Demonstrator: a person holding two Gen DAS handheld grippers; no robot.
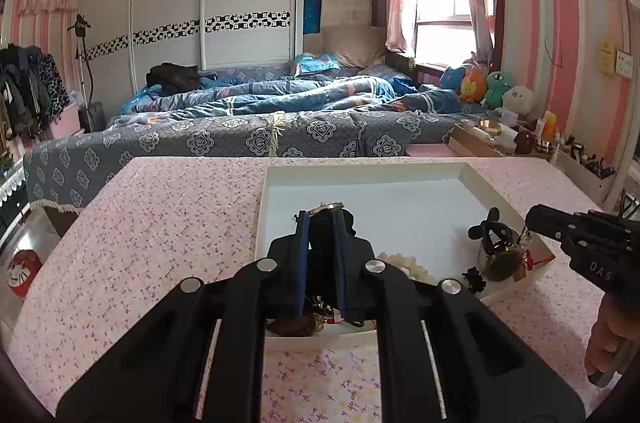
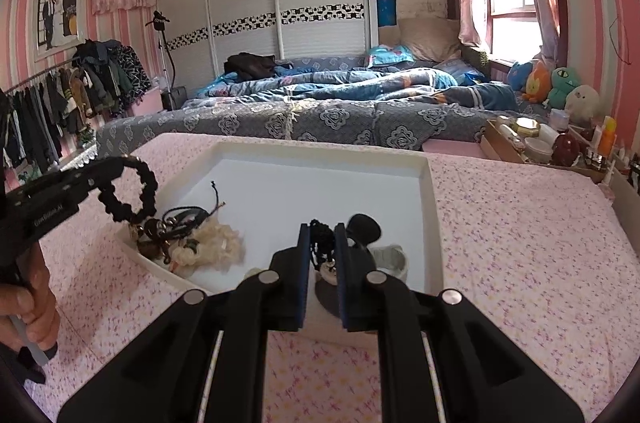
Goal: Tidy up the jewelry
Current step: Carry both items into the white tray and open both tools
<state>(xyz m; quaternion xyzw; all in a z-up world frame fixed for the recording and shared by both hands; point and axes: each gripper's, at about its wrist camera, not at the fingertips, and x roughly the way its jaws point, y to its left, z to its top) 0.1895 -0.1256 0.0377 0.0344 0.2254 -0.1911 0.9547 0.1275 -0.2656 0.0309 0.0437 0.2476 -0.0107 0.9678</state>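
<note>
While both lift pieces clear of tangle in white tray (image 2: 427,183): left gripper (image 1: 322,219) pinching black bead bracelet (image 2: 128,189), right gripper (image 2: 323,235) pinching black necklace (image 2: 322,243), both over tray on worktop (image 2: 520,223).

On my right gripper (image 1: 530,219) I can read the letters "DAS"; the print on my left gripper (image 2: 120,163) is too blurred

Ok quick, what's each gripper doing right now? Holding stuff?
Left gripper: closed on a black bead bracelet, held up over the white tray.
Right gripper: closed on a black bead string.
</note>
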